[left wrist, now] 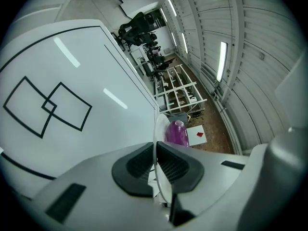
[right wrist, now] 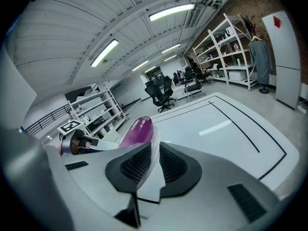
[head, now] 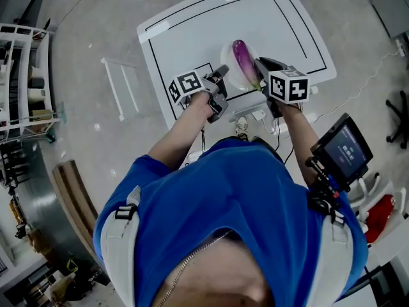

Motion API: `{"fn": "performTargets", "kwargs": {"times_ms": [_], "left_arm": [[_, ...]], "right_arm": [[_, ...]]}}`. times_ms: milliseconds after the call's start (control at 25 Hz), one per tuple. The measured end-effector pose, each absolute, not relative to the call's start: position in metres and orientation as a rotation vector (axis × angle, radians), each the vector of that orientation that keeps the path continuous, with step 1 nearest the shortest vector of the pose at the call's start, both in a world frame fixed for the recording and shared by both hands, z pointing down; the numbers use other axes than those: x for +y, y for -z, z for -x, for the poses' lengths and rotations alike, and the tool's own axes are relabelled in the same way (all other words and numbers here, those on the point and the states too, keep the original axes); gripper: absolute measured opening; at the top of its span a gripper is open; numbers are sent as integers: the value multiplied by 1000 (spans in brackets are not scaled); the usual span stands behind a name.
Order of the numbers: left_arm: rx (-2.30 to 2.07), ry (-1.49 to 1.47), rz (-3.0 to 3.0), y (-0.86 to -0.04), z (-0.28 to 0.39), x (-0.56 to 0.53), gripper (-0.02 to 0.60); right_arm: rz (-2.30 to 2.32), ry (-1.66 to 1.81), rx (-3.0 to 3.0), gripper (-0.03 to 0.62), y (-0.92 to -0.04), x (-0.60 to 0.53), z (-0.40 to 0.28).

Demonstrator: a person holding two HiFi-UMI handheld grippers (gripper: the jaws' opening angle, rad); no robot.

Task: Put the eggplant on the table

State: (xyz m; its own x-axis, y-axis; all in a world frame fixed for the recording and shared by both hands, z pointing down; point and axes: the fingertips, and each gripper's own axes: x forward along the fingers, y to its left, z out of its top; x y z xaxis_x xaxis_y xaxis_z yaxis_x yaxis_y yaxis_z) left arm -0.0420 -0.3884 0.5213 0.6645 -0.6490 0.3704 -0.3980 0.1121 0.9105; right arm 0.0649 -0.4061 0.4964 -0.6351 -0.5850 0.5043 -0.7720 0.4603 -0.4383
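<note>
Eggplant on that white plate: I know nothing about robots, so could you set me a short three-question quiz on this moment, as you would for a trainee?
1. True or false: the eggplant already lies directly on the table.
2. Pick one. What does the left gripper clamp? A) the rim of the plate B) the eggplant C) nothing, its jaws stand apart
3. Fill the gap: the right gripper is shut on the rim of the ____.

Key:
1. False. It lies on the plate, which both grippers hold.
2. A
3. plate
</note>
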Motion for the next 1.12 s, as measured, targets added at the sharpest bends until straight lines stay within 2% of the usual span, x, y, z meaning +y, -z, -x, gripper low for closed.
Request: {"fn": "performTargets", "kwargs": {"times_ms": [560, 1120], "left_arm": [[-933, 115, -1453, -602, 46, -474, 26], [-966, 33, -1429, -629, 39, -466, 26]], "right_arm": [[-1158, -1024, -2303, 49, -581, -493, -60], [-1155, -1052, -2219, 49, -609, -485, -67]]}}
